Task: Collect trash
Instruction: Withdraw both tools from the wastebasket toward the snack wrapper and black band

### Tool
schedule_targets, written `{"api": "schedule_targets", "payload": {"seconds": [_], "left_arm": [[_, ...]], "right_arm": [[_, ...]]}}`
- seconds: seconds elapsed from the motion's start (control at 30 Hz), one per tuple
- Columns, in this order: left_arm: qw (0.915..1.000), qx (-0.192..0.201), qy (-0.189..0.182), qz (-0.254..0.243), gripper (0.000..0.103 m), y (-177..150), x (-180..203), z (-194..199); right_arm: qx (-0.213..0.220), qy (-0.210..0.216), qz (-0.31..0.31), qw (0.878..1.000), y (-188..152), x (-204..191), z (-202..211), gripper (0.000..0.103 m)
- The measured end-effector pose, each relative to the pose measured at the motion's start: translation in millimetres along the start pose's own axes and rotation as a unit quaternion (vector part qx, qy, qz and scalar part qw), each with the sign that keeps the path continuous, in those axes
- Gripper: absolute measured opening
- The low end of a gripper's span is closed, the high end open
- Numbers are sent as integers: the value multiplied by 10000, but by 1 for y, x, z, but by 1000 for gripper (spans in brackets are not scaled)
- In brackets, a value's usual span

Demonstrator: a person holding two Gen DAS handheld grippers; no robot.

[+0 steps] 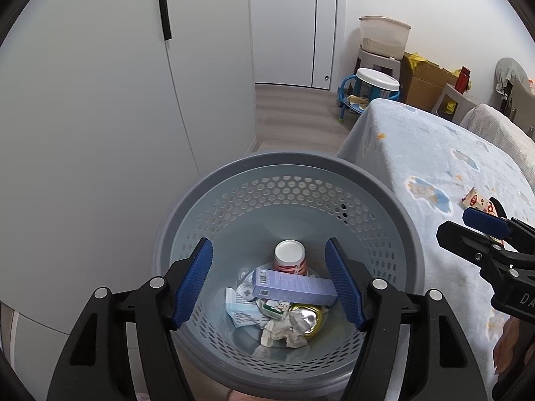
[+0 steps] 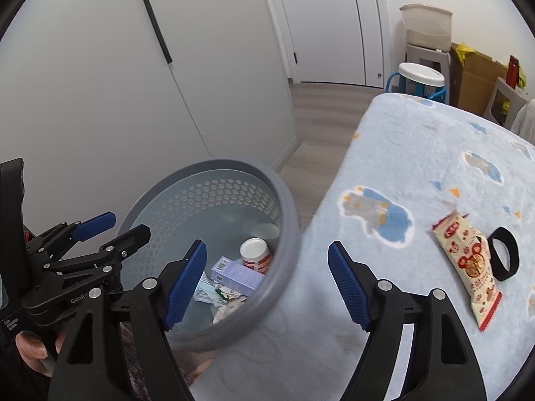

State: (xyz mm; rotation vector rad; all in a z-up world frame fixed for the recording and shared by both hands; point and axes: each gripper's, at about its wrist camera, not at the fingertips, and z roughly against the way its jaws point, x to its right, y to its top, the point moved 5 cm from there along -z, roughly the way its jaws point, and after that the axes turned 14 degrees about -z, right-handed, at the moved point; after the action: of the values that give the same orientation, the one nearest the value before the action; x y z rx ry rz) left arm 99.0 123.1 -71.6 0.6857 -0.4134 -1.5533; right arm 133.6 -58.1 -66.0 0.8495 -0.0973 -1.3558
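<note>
My left claw (image 1: 269,280) hangs wide open and empty over the round grey perforated plastic bin (image 1: 234,180) of trash; my right claw (image 2: 265,284) – also spread, holding nothing – hovers beside the cream-and-red snack wrapper (image 2: 468,267) on the pale-blue patterned bed blanket (image 2: 418,140).

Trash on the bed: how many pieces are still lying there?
2: a snack wrapper on the blanket, and a black band touching its right edge. More may lie outside the view.
</note>
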Motion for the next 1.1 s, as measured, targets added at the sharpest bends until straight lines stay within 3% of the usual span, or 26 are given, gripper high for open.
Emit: {"api": "schedule_targets", "payload": {"seconds": [0.5, 1.1], "left_arm": [[9982, 150, -439, -376, 67, 8, 61, 5], [9898, 112, -969, -1035, 67, 12, 155, 9]], "right_arm": [[392, -622, -590, 9956, 3, 86, 48, 76], [824, -1256, -1543, 9765, 12, 200, 101, 76]]}}
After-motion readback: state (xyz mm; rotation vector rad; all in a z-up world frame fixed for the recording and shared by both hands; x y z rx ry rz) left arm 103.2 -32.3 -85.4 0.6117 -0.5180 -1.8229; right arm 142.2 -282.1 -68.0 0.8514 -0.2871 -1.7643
